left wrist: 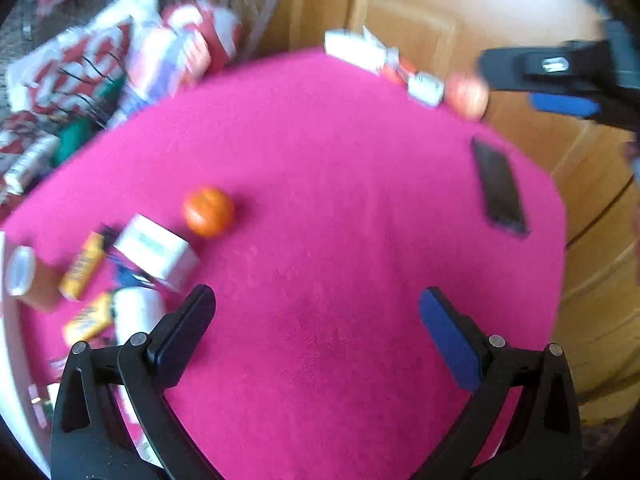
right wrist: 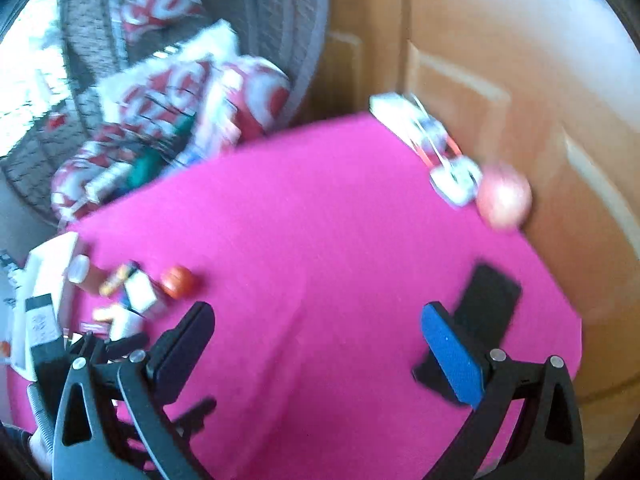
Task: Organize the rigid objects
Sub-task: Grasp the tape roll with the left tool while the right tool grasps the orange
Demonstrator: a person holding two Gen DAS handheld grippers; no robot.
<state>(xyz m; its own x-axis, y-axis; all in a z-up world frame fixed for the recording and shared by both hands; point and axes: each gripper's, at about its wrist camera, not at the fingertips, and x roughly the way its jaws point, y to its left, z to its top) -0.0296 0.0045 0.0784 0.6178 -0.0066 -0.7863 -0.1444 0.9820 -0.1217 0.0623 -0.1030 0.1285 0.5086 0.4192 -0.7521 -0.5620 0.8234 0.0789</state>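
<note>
Pink cloth covers the surface (left wrist: pixel 340 200); both tools, left tool (left wrist: pixel 316 320) and right tool (right wrist: pixel 318 330), gape empty. The orange ball (left wrist: pixel 209 212) beside the white box (left wrist: pixel 158 250) could roll if nudged.

Left gripper (left wrist: pixel 318 320) and right gripper (right wrist: pixel 318 330) both hover with jaws spread wide, holding nothing.

- The middle of the pink table (left wrist: pixel 340 200) lies bare and gives open passage.
- Left side: an orange ball (left wrist: pixel 208 211), a white box (left wrist: pixel 157 252) and yellow packets (left wrist: pixel 82 266) crowd together.
- Right: a flat black slab (left wrist: pixel 500 186) lies alone.
- Far edge: white packets (left wrist: pixel 360 50) and a pale red ball (left wrist: pixel 467 95) stand beside the wooden door (left wrist: pixel 460 8).
</note>
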